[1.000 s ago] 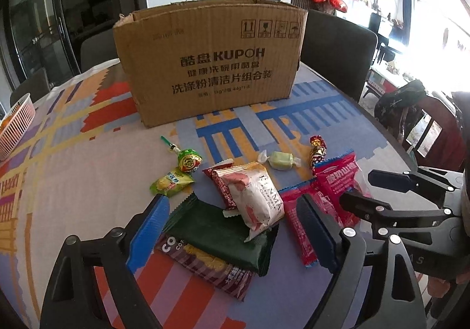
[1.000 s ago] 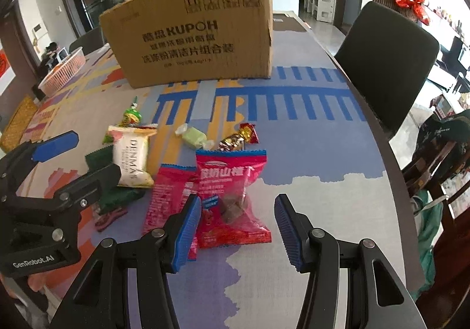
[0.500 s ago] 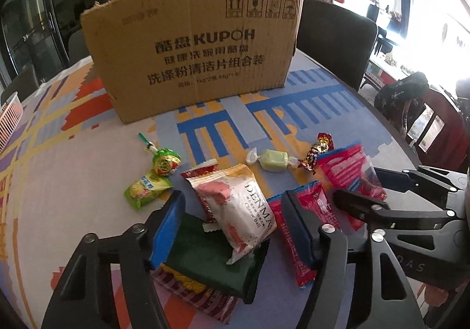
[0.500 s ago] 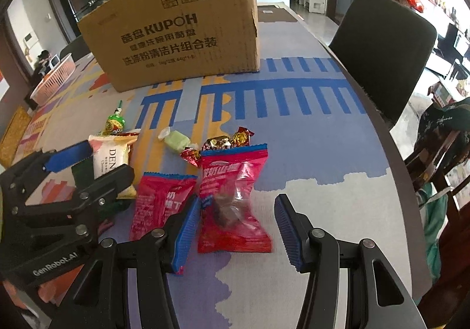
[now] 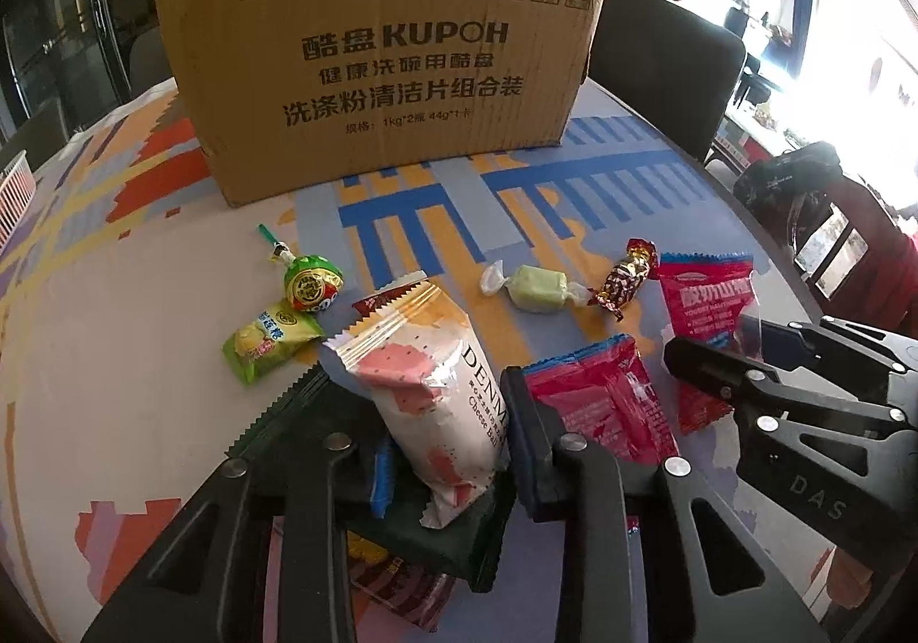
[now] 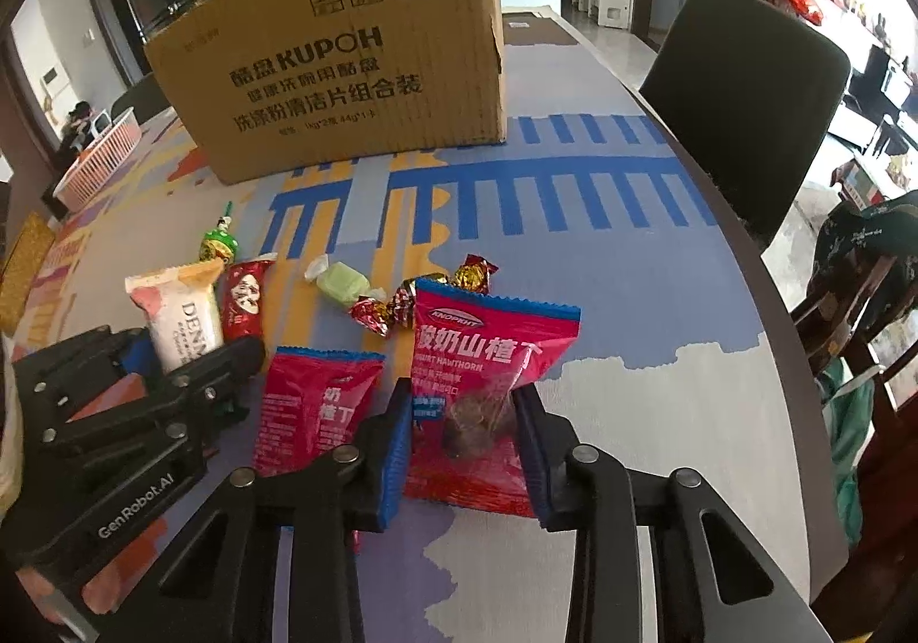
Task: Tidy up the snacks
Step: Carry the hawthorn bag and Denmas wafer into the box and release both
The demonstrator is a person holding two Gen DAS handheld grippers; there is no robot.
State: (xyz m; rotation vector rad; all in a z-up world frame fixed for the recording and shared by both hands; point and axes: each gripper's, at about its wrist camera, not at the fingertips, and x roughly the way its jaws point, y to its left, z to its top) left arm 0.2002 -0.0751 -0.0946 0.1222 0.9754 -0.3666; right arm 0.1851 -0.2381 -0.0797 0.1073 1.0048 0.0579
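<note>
My left gripper (image 5: 450, 456) is shut on a white DENMA cheese-ball packet (image 5: 430, 385) that lies on a dark green packet (image 5: 321, 425). My right gripper (image 6: 465, 448) is shut on a red hawthorn packet (image 6: 487, 373), which also shows in the left wrist view (image 5: 708, 299). A second red packet (image 6: 318, 408) lies between the grippers. A green lollipop (image 5: 310, 284), a yellow-green sachet (image 5: 267, 339), a pale green candy (image 5: 536, 287) and a foil candy (image 5: 625, 279) lie on the patterned table. A cardboard box (image 5: 390, 69) stands behind them.
A small dark red packet (image 6: 244, 299) lies beside the DENMA packet. A pink basket (image 6: 100, 158) stands at the far left. A dark chair (image 6: 746, 86) stands at the table's right edge (image 6: 803, 333). A bag hangs on another chair (image 6: 866, 264).
Both grippers moved forward and down and closed: the left onto the DENMA packet, the right onto the red hawthorn packet.
</note>
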